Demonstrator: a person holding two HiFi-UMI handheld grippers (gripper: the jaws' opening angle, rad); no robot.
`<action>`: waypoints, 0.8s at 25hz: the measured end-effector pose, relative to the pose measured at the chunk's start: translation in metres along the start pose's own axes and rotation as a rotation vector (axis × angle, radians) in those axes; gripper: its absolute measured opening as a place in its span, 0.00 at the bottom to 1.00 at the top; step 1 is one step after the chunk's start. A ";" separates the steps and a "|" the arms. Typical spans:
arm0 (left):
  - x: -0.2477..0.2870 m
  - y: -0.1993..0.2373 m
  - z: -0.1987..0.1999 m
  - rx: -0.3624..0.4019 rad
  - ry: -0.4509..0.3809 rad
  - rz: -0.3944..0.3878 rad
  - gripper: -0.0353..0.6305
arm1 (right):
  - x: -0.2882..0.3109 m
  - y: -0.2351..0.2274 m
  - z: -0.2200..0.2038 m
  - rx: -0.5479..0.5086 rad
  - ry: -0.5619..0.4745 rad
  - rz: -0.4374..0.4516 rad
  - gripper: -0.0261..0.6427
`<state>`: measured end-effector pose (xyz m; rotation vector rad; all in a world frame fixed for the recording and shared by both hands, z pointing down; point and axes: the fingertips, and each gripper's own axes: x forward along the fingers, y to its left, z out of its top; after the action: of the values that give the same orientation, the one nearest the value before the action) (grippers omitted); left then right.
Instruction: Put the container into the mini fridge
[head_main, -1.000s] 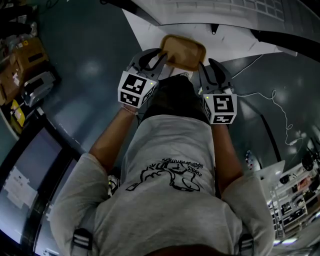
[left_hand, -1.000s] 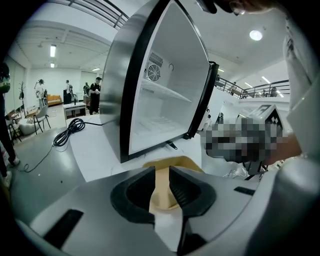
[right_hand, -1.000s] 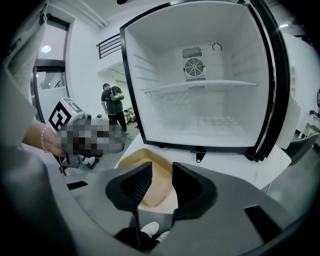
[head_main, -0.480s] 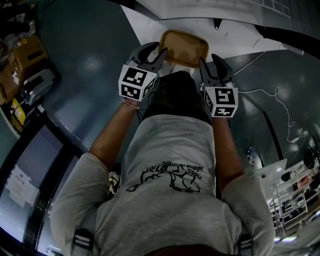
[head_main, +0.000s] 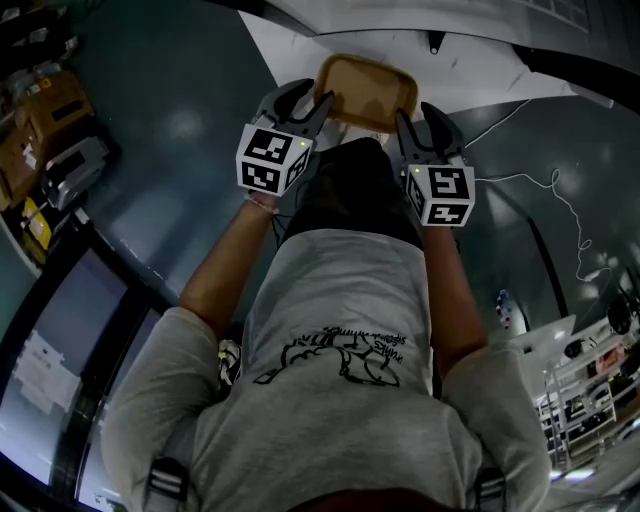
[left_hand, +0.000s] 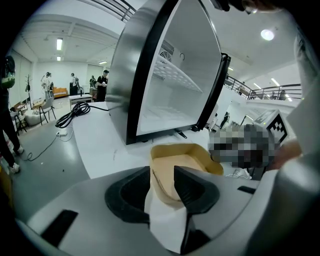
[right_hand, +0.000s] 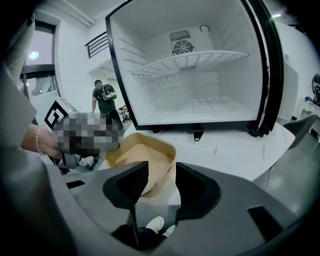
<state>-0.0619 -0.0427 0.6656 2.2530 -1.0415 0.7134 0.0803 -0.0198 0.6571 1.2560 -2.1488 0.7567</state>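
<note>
**Tan container waits at the counter's edge, short of the open mini fridge**

Tan and shallow, the empty container (head_main: 365, 92) appears to rest at the near edge of the white counter (right_hand: 235, 145), just in front of the mini fridge (right_hand: 200, 75), whose door stands wide open. It is not yet inside.

The left hand-held gripper (left_hand: 162, 172) and the right hand-held gripper (right_hand: 162, 170) flank its two ends. Both have just been opening their jaws. A bit of the rim sits between each pair, but the pads look slack on it, so I judge both released.

To do this step well, the container likely needs a fresh, even hold. Each hand-held gripper should close squarely on the wall of its own end, both at the same depth, so the thin rim does not buckle or twist. Then the container should be carried level and straight ahead, over the fridge's lower sill and under the wire shelf (right_hand: 195, 60), onto the bare floor of the compartment. Because the container sits so near the counter's edge, neither gripper should nudge it backward while closing.
</note>
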 end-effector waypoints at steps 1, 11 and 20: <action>0.001 0.000 -0.001 -0.003 0.001 -0.001 0.29 | 0.001 0.000 -0.001 0.005 0.002 0.002 0.29; 0.008 0.000 -0.008 -0.020 0.018 0.003 0.30 | 0.007 -0.002 -0.013 0.034 0.026 0.023 0.29; 0.013 0.001 -0.010 -0.029 0.023 0.000 0.26 | 0.011 -0.003 -0.014 0.034 0.030 0.022 0.29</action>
<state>-0.0581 -0.0429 0.6813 2.2153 -1.0343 0.7175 0.0804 -0.0178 0.6751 1.2322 -2.1369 0.8195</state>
